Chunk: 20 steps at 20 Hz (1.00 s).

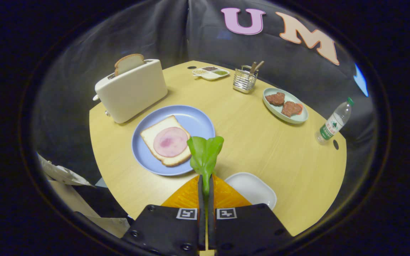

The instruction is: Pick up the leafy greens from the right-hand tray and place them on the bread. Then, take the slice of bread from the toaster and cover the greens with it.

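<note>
The gripper (205, 183) is closed on the greens (205, 153), both fingers (200, 188) pressing the stem while the leaves stand up just ahead of them, over the near rim of the blue plate (198, 124). On that plate lies bread (158, 133) topped with ham (171, 141). The white tray (253, 188) sits on the desk (255, 142) just right of the fingers. Beyond the plate, a slice (129, 63) stands in the toaster (133, 90).
</note>
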Each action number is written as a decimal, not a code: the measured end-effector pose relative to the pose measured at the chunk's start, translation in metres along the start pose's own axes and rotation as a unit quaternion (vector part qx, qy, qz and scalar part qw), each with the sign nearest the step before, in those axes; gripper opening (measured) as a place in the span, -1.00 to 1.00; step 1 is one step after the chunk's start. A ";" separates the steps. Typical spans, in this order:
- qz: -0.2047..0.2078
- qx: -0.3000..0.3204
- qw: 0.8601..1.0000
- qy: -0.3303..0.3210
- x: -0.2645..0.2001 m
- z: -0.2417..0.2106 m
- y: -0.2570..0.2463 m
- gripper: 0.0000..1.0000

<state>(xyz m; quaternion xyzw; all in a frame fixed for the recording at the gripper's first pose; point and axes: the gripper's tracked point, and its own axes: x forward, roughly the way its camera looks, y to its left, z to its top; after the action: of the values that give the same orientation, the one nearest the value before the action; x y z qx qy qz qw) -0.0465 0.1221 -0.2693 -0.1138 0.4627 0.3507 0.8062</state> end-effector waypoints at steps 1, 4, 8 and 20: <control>0.004 -0.002 1.000 -0.004 0.002 0.006 0.006 -0.88; 0.018 -0.010 1.000 -0.011 0.009 0.025 0.026 -0.88; 0.034 -0.023 0.999 -0.014 0.023 0.043 0.051 -0.88; 0.074 -0.039 0.997 -0.005 0.062 0.070 0.111 -0.87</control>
<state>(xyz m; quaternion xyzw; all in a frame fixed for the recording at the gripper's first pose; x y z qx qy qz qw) -0.0535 0.2669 -0.2667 -0.1087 0.4519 0.4274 0.7755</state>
